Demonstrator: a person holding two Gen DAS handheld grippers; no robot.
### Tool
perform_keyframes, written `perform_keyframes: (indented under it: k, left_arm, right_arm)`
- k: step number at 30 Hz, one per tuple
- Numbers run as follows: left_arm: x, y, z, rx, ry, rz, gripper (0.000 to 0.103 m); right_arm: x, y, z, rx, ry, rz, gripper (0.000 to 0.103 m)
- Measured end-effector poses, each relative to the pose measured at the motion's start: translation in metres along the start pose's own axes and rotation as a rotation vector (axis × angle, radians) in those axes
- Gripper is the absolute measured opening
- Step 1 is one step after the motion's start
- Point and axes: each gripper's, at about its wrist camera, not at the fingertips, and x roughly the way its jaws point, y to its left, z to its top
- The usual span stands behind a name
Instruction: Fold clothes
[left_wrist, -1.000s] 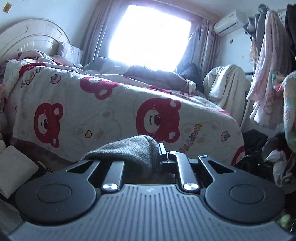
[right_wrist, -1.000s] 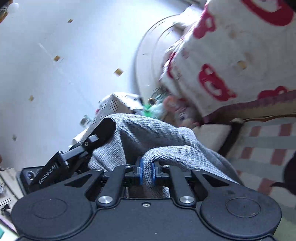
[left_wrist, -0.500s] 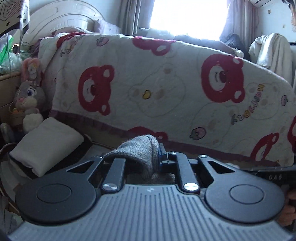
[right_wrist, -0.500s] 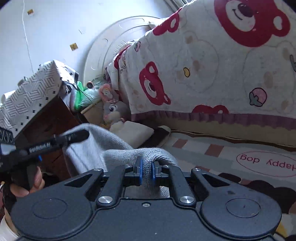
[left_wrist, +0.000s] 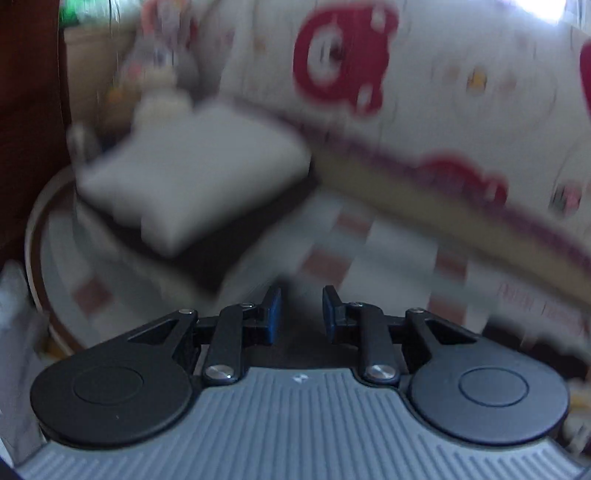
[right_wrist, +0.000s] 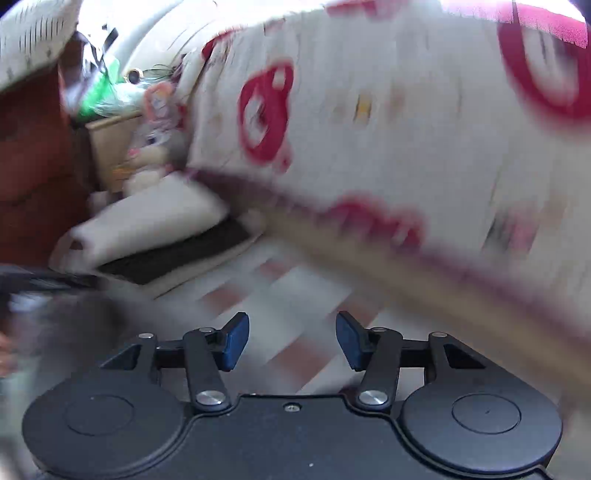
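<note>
Both views are smeared by motion, so fine detail is lost. Furthest left, a brown wooden cabinet (left_wrist: 33, 122) borders the floor space, and next to it a round tray (left_wrist: 37, 229) with a pale rim holds 2 stacked items: a dark folded piece (left_wrist: 207, 254) underneath and a cream folded piece (left_wrist: 192, 177) resting on top, squared off as finished work would be, which suggests the tray serves as the collecting spot. A plush rabbit (right_wrist: 151, 147) sits just behind that stack, against a tan box (right_wrist: 107, 147). In the middle, the left gripper (left_wrist: 301, 314) has its blue pads parted with nothing between them, hovering above the striped mat (left_wrist: 391, 258); the right gripper (right_wrist: 291, 339) is likewise spread wide and empty, aimed at the same mat. No loose garment awaiting folding shows in either view, so where the next piece lies cannot be told. To the right, the bear-print bedspread (left_wrist: 461, 96) hangs down the bed's side, near the mat's edge.
</note>
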Motion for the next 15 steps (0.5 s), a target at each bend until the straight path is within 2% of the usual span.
perform_keyframes:
  k: [3,5,7,9,10,13,15]
  left_arm:
    - [0.02,0.016,-0.029,-0.048,0.104,-0.008,0.024]
    - [0.024,0.017,-0.03,-0.067,0.113,-0.02,0.026]
    - [0.027,0.019,-0.031,-0.086,0.122,-0.033,0.031]
    - [0.028,0.015,-0.03,-0.084,0.114,-0.043,0.044]
    - [0.027,0.012,-0.031,-0.072,0.109,-0.035,0.046]
    - [0.028,0.004,-0.038,-0.009,0.108,0.027,0.047]
    - [0.034,-0.001,-0.042,0.04,0.112,0.085,0.047]
  right_arm:
    - [0.001,-0.02,-0.05,0.141,0.144,0.1,0.058]
    - [0.004,-0.026,-0.075,0.213,0.227,0.139,0.058]
    - [0.006,-0.031,-0.095,0.293,0.269,0.178,0.058]
    - [0.013,-0.034,-0.109,0.346,0.297,0.201,0.058]
    - [0.017,-0.033,-0.114,0.357,0.305,0.197,0.059]
    - [0.03,-0.029,-0.126,0.383,0.314,0.181,0.06]
    - [0.042,-0.024,-0.128,0.383,0.294,0.166,0.065]
